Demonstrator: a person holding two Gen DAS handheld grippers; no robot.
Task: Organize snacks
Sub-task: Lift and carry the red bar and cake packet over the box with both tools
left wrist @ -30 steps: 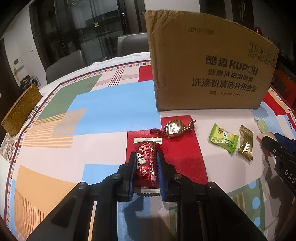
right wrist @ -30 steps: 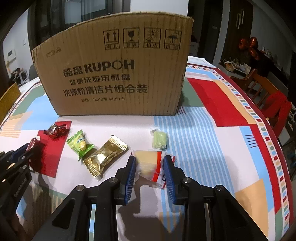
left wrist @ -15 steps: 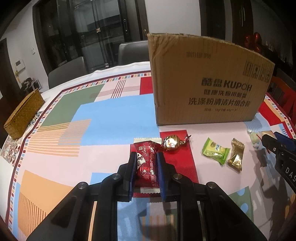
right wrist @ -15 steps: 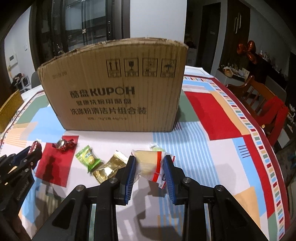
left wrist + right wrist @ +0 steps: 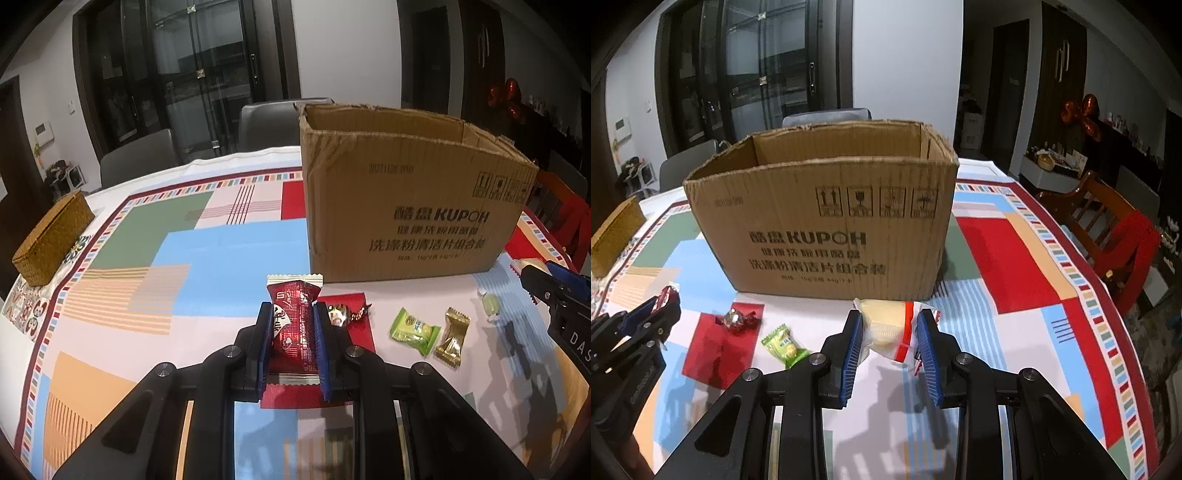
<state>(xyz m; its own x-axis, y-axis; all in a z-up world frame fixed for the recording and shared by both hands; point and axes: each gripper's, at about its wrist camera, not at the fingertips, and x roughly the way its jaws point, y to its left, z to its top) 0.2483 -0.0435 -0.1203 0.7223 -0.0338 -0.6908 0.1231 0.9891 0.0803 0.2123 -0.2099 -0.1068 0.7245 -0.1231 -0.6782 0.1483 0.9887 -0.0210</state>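
My left gripper (image 5: 293, 325) is shut on a red snack packet (image 5: 293, 325) and holds it above the table, in front of the open cardboard box (image 5: 406, 206). My right gripper (image 5: 890, 332) is shut on a pale yellow snack in a clear wrapper with a red stripe (image 5: 886, 326), lifted before the same box (image 5: 827, 218). On the table lie a round gold-and-red candy (image 5: 341, 314), a green candy (image 5: 413, 330), a gold packet (image 5: 452, 341) and a small pale green candy (image 5: 489, 306). The left gripper also shows in the right wrist view (image 5: 661, 306).
A woven basket (image 5: 51, 240) sits at the table's far left edge. Grey chairs (image 5: 140, 158) stand behind the table and a wooden chair with a red cloth (image 5: 1123, 240) at the right. The patterned tablecloth (image 5: 207, 251) covers the table.
Both grippers have risen with their snacks, so the open top of the box now shows. The candies on the table have not moved.
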